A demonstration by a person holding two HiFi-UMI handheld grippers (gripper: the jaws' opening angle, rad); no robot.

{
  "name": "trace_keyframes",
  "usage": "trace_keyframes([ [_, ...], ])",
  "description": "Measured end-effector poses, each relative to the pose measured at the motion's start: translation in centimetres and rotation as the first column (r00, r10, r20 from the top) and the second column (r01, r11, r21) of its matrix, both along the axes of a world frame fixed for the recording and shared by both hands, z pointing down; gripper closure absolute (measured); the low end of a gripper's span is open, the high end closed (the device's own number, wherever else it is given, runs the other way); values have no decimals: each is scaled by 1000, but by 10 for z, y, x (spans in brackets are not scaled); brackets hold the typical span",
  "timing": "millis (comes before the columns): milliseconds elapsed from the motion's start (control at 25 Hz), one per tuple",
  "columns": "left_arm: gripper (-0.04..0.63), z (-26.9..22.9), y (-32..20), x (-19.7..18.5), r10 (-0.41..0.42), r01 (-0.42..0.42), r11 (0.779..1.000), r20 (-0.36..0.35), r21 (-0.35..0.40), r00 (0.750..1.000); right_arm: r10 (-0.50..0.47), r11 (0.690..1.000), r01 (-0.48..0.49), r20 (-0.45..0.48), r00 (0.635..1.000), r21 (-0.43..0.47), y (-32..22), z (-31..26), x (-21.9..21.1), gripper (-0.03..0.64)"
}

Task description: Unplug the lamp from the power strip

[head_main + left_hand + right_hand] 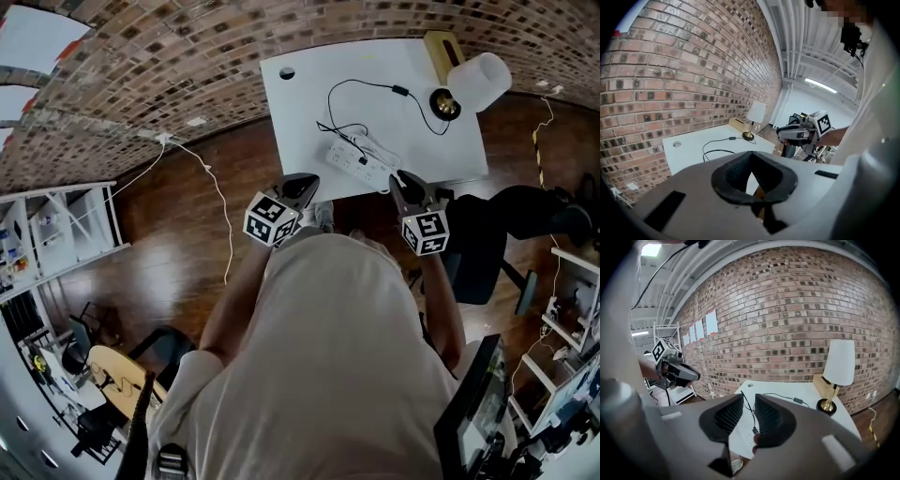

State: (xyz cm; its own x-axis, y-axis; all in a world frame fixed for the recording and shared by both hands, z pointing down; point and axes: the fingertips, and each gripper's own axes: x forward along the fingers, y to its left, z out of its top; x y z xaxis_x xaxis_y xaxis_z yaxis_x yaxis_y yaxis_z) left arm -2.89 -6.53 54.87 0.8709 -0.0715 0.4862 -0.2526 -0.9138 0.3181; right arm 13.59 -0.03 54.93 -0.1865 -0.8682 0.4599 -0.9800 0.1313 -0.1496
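A brick wall (187,75) stands behind the white desk (300,122). The dark wooden floor (169,244) shines, and a white shelf (66,234) stands on it.

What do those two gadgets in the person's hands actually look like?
The left gripper and the right gripper look alike. Each has a pale grey plastic body, two black ribbed fingers and a cube with black-and-white square markers on its faces. The person wears a loose, pale beige top.

White table (300,112), white power strip (361,165), black cord (400,91). White-shaded lamp (478,82), brass base. Red-brown patchy brick wall (169,66).
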Motion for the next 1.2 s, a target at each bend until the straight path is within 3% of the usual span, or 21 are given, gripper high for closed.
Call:
trace_keyframes([
  [760,591,43,-37,15,129,-128,990,13,-57,992,-7,990,-6,-89,996,-139,-11,52,2,552],
  [1000,591,56,-50,19,33,-29,996,43,-87,999,-65,985,44,-121,991,-167,-28,59,9,552],
  [1200,591,72,-55,28,-35,45,993,85,-111,996,-142,975,123,-96,985,-187,-46,69,10,552],
])
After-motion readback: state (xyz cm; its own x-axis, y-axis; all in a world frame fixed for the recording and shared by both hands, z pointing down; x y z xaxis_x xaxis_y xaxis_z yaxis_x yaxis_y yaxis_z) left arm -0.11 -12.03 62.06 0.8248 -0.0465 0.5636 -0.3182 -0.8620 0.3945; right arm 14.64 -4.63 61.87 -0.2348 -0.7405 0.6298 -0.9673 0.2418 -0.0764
